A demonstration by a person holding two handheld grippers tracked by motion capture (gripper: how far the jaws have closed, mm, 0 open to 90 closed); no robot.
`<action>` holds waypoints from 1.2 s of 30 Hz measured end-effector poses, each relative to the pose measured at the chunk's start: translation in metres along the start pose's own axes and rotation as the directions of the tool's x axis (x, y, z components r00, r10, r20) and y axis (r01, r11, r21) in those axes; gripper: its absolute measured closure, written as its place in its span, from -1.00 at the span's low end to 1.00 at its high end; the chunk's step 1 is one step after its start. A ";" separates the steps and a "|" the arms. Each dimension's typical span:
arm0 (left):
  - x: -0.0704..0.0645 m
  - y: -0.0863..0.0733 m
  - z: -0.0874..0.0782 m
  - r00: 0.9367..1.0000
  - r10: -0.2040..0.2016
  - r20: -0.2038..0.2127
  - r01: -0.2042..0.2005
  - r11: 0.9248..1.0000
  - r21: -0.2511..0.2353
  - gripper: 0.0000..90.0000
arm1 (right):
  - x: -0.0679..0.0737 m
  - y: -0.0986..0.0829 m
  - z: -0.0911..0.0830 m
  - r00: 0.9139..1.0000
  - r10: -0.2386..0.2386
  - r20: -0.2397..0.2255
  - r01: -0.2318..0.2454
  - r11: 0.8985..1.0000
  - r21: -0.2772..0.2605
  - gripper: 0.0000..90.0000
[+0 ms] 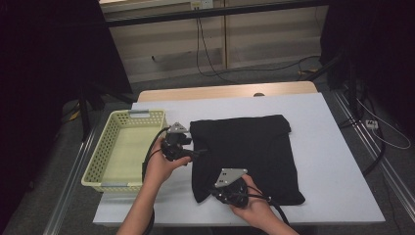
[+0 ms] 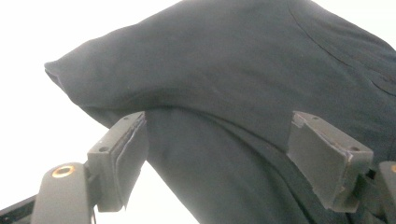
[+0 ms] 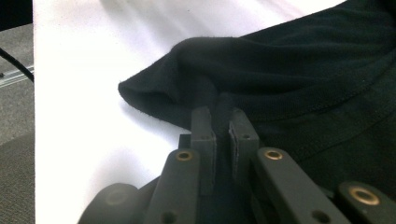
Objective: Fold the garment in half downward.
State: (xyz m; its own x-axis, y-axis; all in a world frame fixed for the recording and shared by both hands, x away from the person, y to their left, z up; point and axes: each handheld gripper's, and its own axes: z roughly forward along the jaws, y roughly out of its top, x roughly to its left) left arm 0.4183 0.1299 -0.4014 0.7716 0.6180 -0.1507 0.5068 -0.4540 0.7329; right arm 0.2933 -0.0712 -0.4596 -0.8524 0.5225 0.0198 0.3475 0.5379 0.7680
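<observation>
Black folded garment [image 1: 247, 154], probably a T-shirt though the dim high view leaves that unsure, lies spread over the middle of the white table [image 1: 337, 171], its near edge close to the table's near edge and its left edge just right of the pale yellow perforated basket [image 1: 110, 152] at the left edge. Left gripper [image 2: 217, 154] sits at the garment's left edge, jaws wide apart with cloth between them. Right gripper [image 3: 223, 123] has its jaws pinched together on a fold at the garment's near left corner.
</observation>
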 end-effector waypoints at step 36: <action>0.025 0.011 0.015 0.997 -0.062 -0.034 0.063 0.998 0.008 -0.52 | 0.000 0.002 -0.014 0.996 0.038 -0.078 -0.044 0.997 -0.068 0.92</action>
State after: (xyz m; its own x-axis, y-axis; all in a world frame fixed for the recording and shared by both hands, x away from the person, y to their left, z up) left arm 0.4490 0.1308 -0.4077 0.7249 0.6667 -0.1733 0.5571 -0.4194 0.7168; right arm 0.2884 -0.0786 -0.4489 -0.8664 0.4894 0.0994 0.3573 0.4685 0.8079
